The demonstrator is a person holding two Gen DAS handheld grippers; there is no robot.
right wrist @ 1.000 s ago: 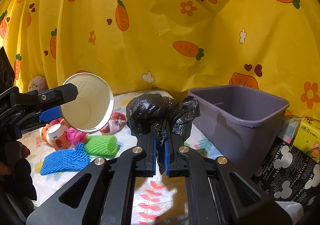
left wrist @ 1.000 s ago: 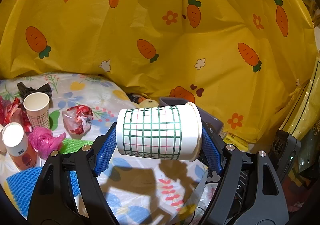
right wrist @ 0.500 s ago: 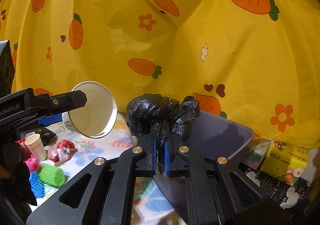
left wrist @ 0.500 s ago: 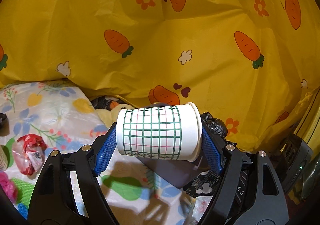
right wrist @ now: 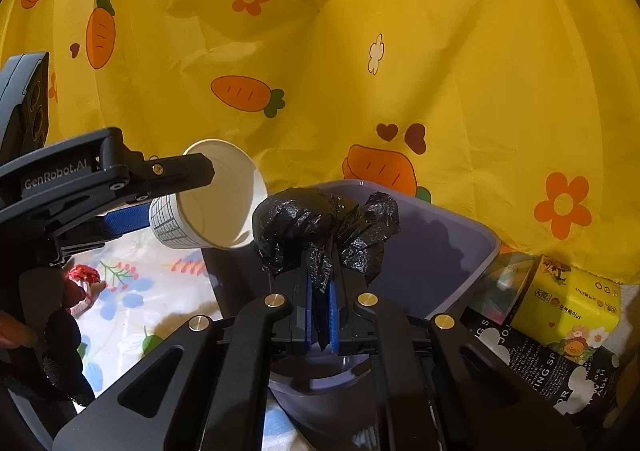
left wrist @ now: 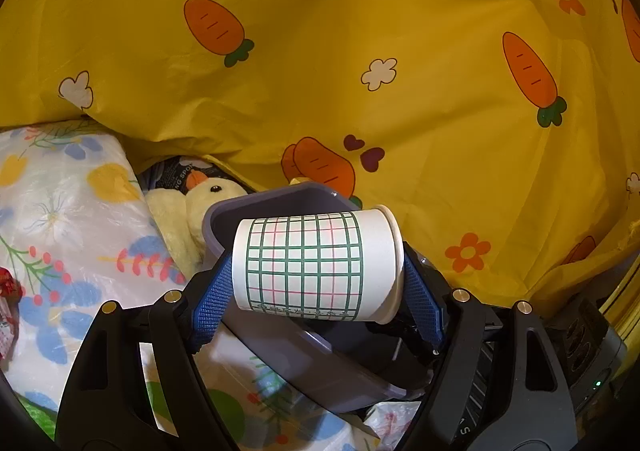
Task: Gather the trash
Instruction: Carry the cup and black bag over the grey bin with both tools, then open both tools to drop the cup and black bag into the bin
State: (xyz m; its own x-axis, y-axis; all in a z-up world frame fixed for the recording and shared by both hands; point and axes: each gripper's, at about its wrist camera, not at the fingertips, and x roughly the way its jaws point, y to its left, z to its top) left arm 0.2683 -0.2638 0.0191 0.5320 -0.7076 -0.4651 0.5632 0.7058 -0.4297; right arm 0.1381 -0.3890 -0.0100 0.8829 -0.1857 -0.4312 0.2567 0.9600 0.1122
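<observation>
My left gripper (left wrist: 316,283) is shut on a white paper cup (left wrist: 316,265) with a green and pink grid, held sideways over the near edge of the grey-purple bin (left wrist: 280,203). In the right wrist view the left gripper (right wrist: 168,195) holds the cup (right wrist: 216,203) with its open mouth towards the bin. My right gripper (right wrist: 320,315) is shut on a crumpled black plastic bag (right wrist: 320,227), held above the bin (right wrist: 452,235).
A floral cloth (left wrist: 60,211) covers the table at left, with a red wrapper (right wrist: 84,275) on it. A yellow plush duck (left wrist: 200,199) lies behind the bin. A yellow carrot curtain (left wrist: 360,51) hangs behind. A yellow tissue pack (right wrist: 572,303) sits right of the bin.
Both grippers have moved right and forward with their loads, from over the littered table to over the bin. The bin now fills the lower middle of both views.
</observation>
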